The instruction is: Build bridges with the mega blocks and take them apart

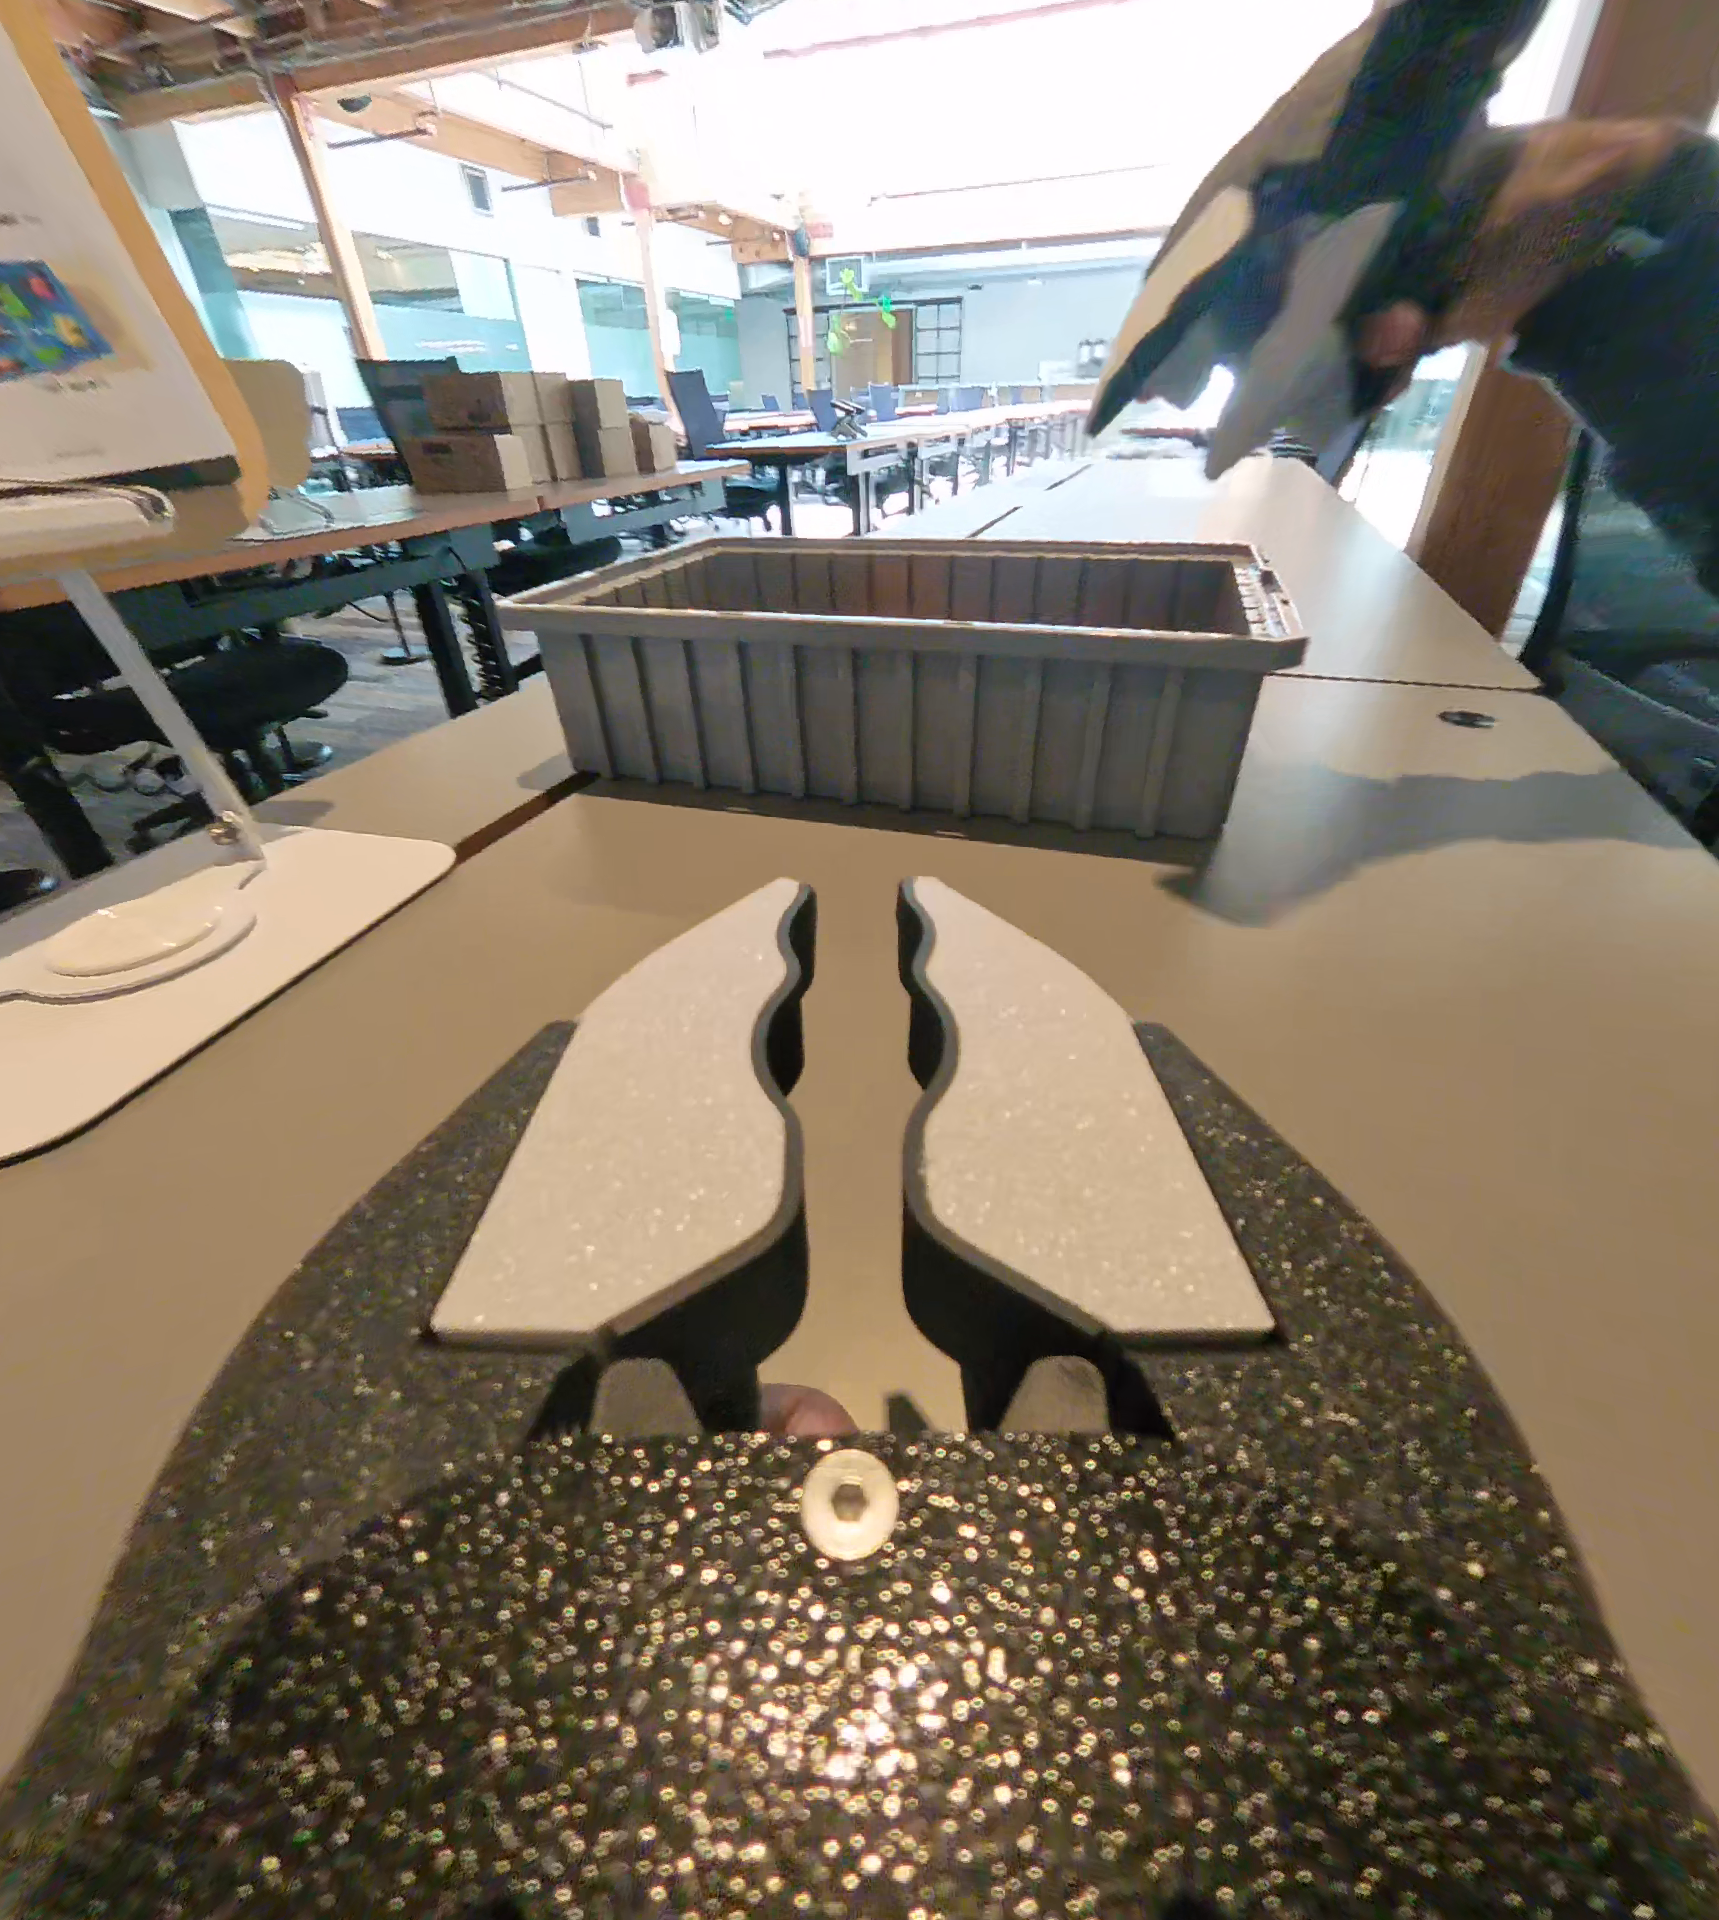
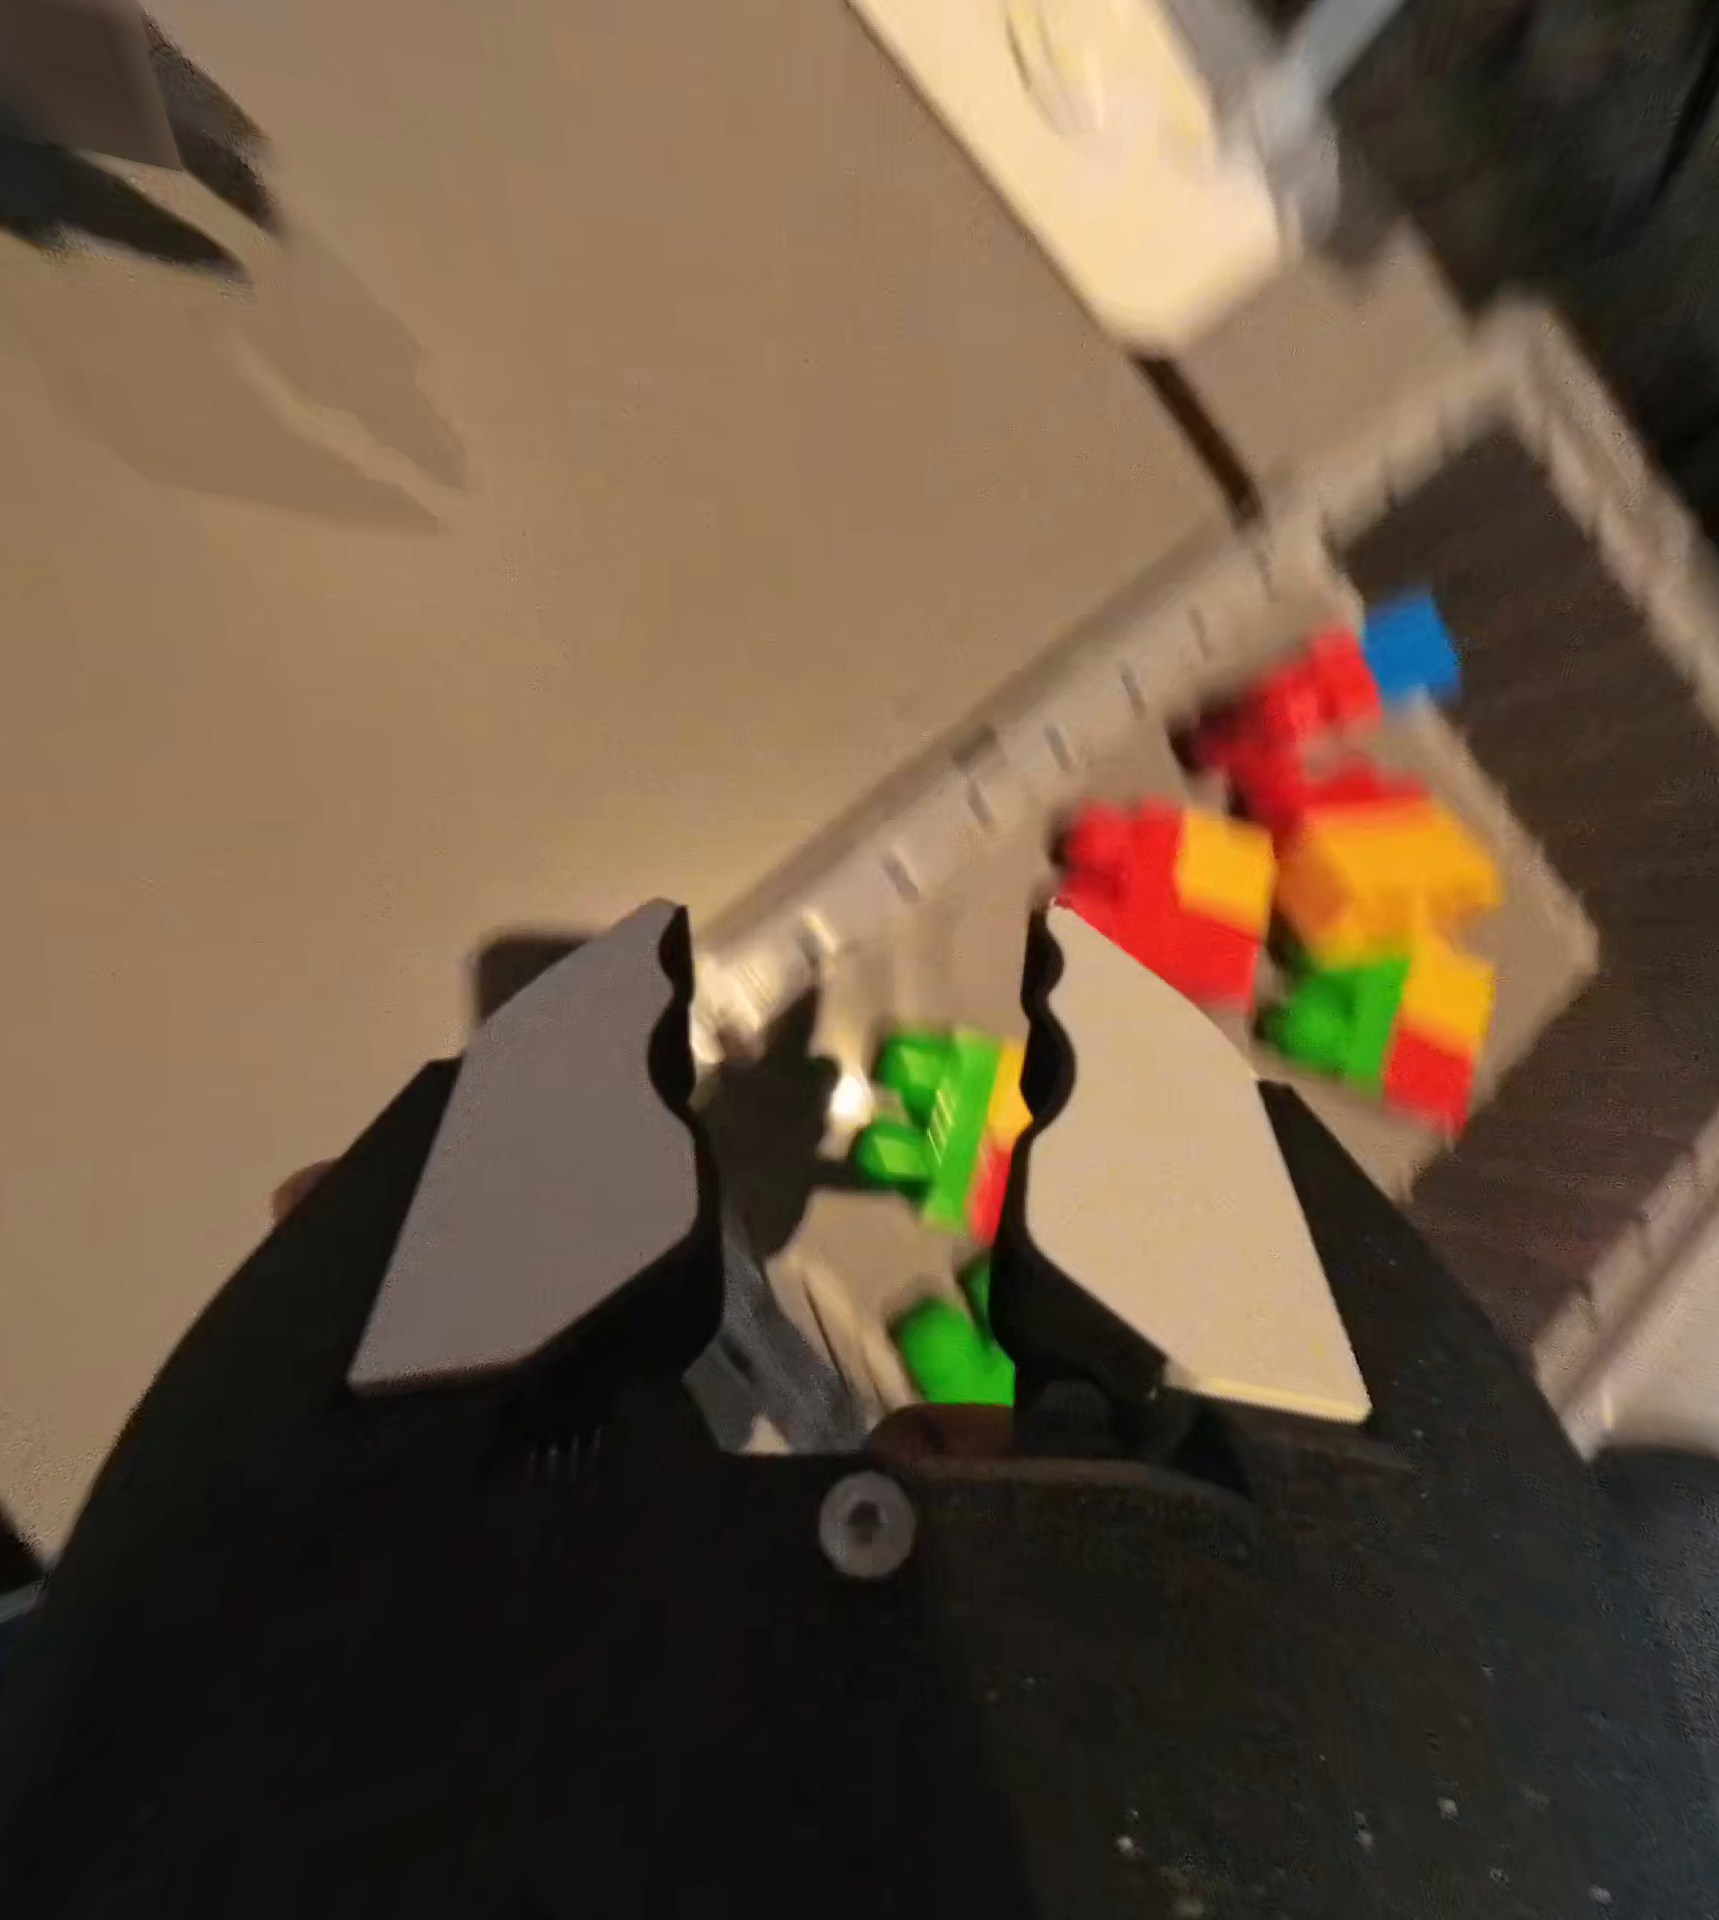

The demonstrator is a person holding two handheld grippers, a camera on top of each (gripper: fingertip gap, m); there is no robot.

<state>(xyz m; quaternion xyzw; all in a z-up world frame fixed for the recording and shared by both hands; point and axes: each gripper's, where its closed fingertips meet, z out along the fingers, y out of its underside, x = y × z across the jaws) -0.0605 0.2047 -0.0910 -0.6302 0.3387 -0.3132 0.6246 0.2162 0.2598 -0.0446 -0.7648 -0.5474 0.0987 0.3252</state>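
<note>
The left gripper [image 1: 855,914], a sparkly black tool with pale grey finger plates, hangs low over the tan laminate tabletop [image 1: 1354,1039] with its jaws a narrow gap apart and nothing between them; it probably waits there, level and out of the way, because there is no block on the table for it to work on yet. Just ahead of it stands the ribbed grey plastic bin [image 1: 896,717], whose contents this low view cannot show.

The right gripper [image 2: 860,935], black with the same grey plates, tilts down over the bin's near corner with its jaws moderately open and empty; the angle suggests a reach for a first piece, though the picture is motion-blurred. The chunky plastic mega blocks [image 2: 1281,883] lie loose in the bin in red, yellow, green and one blue; a green block [image 2: 938,1112] sits closest to the line of the open jaws, so it may be the one meant. No bridge stands on the table, so the building seems not yet begun.

To the left of the bin a white stand base [image 1: 159,997] carries a clear support holding a printed instruction sheet [image 1: 34,260], angled towards the worker as a reference; behind it all stretches a bright open office of long desks, dark chairs, timber beams and a stack of brown cardboard boxes [image 1: 522,431].
</note>
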